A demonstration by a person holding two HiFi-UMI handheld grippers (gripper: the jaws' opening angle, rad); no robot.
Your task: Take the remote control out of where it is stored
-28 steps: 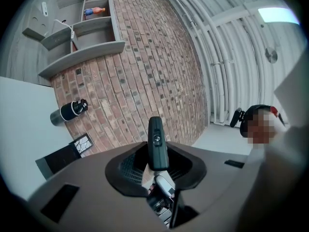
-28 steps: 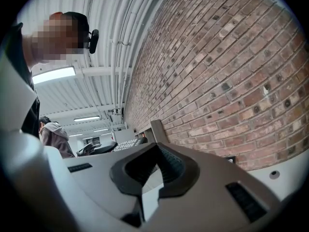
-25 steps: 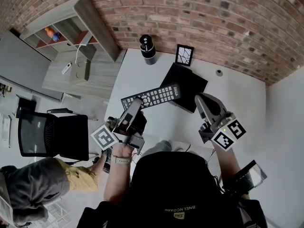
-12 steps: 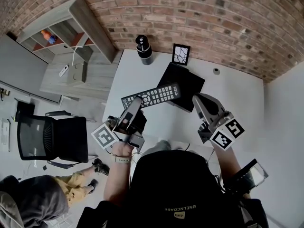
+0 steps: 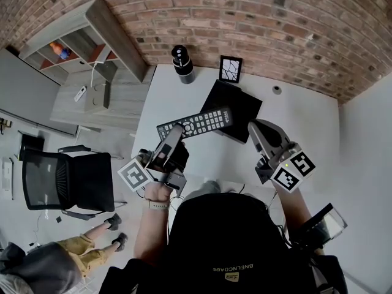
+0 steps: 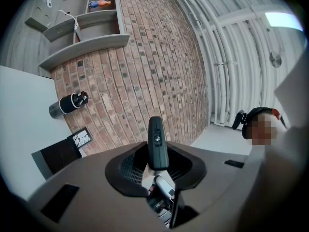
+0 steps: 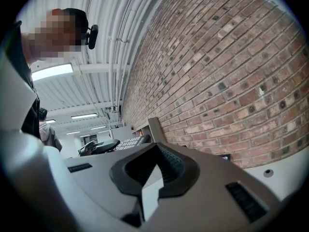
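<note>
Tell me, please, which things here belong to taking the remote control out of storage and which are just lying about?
Job: long black remote control with grey buttons, clamped in the left gripper; flat black square box, likely its storage, on the white table.

Lying about: black cylindrical container; small black-framed picture with a crack pattern; small round grey object; black mesh office chair.

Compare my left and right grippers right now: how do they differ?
The left gripper is clamped on one end of the remote control. The right gripper has its jaws together with nothing between them. The left gripper sits to the left of the black box, with the remote reaching over the box's edge, while the right gripper sits at the box's right. Both are above the white table and point towards the brick wall.
</note>
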